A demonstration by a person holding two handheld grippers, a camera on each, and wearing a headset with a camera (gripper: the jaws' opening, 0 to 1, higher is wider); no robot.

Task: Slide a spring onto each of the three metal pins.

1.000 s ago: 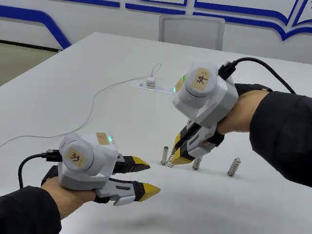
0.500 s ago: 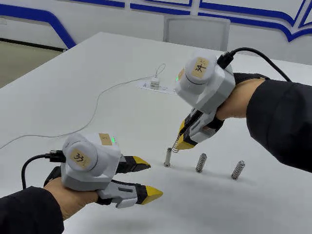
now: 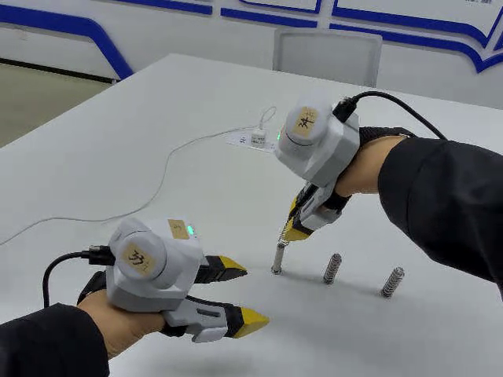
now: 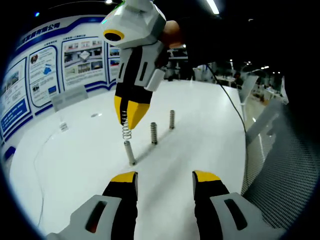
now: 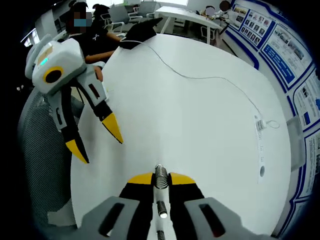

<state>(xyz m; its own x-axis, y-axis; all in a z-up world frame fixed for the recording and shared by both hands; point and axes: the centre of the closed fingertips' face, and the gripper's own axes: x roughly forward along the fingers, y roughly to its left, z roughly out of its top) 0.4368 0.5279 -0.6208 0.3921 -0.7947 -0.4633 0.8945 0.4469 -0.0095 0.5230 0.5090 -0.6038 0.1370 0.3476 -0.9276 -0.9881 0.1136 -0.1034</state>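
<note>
A bare metal pin (image 3: 277, 258) stands upright on the white table (image 3: 157, 157). Directly over it my right gripper (image 3: 292, 232) is shut on a spring (image 3: 284, 236), which hangs with its lower end just above the pin's top. To the right, two more pins wear springs (image 3: 332, 268) (image 3: 391, 281). In the left gripper view the spring (image 4: 125, 128) dangles over the pin (image 4: 130, 152). In the right gripper view the spring (image 5: 160, 176) sits between the shut jaws. My left gripper (image 3: 244, 294) (image 4: 165, 177) hovers open near the table's front, holding nothing.
A white cable (image 3: 149, 196) runs across the table to a small white device (image 3: 255, 139) on a strip behind the pins. A grey chair (image 3: 326, 51) stands at the far edge. A person sits beyond the table (image 5: 92, 27).
My right gripper has lifted the spring from table level beside the pins and brought it over the bare pin. The left gripper has held still; the head camera has shifted.
</note>
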